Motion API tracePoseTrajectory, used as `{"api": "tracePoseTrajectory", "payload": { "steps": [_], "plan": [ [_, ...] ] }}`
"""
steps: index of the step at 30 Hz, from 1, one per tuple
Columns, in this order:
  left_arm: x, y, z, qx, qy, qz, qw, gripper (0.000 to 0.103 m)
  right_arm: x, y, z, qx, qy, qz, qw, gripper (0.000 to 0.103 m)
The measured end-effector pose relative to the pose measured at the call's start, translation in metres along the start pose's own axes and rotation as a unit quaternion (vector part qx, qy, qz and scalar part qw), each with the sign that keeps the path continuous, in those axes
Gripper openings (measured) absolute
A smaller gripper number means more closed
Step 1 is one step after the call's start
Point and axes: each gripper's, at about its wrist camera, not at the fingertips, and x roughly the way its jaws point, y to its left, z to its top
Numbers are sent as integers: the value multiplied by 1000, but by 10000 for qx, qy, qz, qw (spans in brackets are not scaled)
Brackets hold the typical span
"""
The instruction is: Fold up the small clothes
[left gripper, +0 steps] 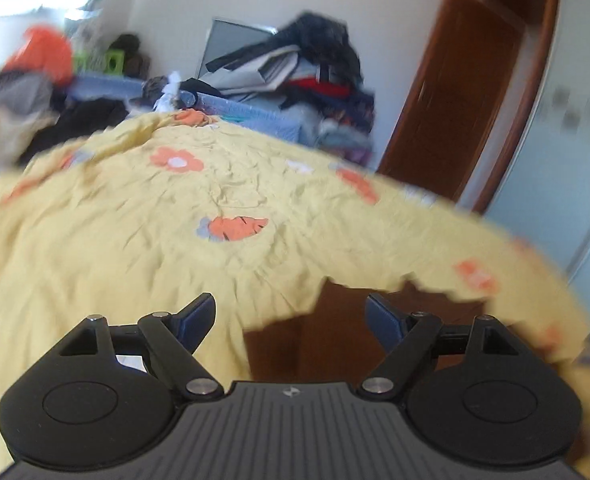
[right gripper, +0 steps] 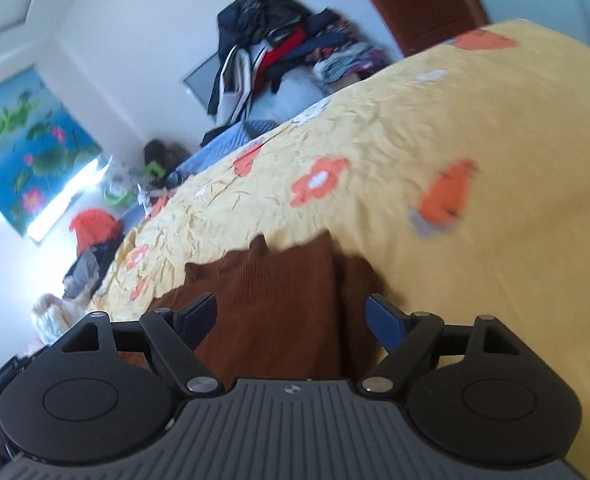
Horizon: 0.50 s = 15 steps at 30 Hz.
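Observation:
A brown ribbed garment (right gripper: pixel 271 300) lies on a bed with a yellow cover printed with orange flowers (right gripper: pixel 435 128). My right gripper (right gripper: pixel 293 316) hangs just above the garment, jaws wide apart and nothing between the pads. In the left wrist view only a blurred part of the brown garment (left gripper: pixel 335 332) shows, at the lower middle, with the yellow cover (left gripper: pixel 155 220) around it. My left gripper (left gripper: pixel 291 316) is open over that brown patch and holds nothing. Both pictures are blurred.
A tall heap of mixed clothes (left gripper: pixel 315 76) stands beyond the far end of the bed, with a blue blanket (left gripper: pixel 255 114) below it. An orange garment (left gripper: pixel 43 54) and dark clothes lie at the left. A brown door (left gripper: pixel 455 92) is at the right, a lotus picture (right gripper: pixel 27 144) on the wall.

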Motion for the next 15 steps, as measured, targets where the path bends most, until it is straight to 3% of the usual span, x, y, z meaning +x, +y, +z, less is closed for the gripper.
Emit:
{"api": "tracePoseTrajectory", "payload": {
  "steps": [3,6,8,9,10,13,15],
  "plan": [
    [78,-21,16,135,860,-111,9961,81,55,8,20,-441,347,-411,9976,82],
    [130,-43,17,398,1185,-25,9921,78,98,17,28,-883,691,-728,9910,81],
    [146,-51,10,612,1365,103,9887,30,115,18,24,-1065,856,-856,9869,71],
    [142,-55,9,744,1183,30,9902,13,114,21,20,-1260,709,-816,9861,49],
    [139,-60,8,917,1180,23,9888,5,114,19,17,-1180,825,-675,9873,17],
    [114,-67,14,1093,558,217,9922,5,100,21,21,-1197,305,-548,9908,16],
    [111,-67,16,1190,422,364,9913,5,87,16,25,-1009,-86,-435,9939,16]
  ]
}}
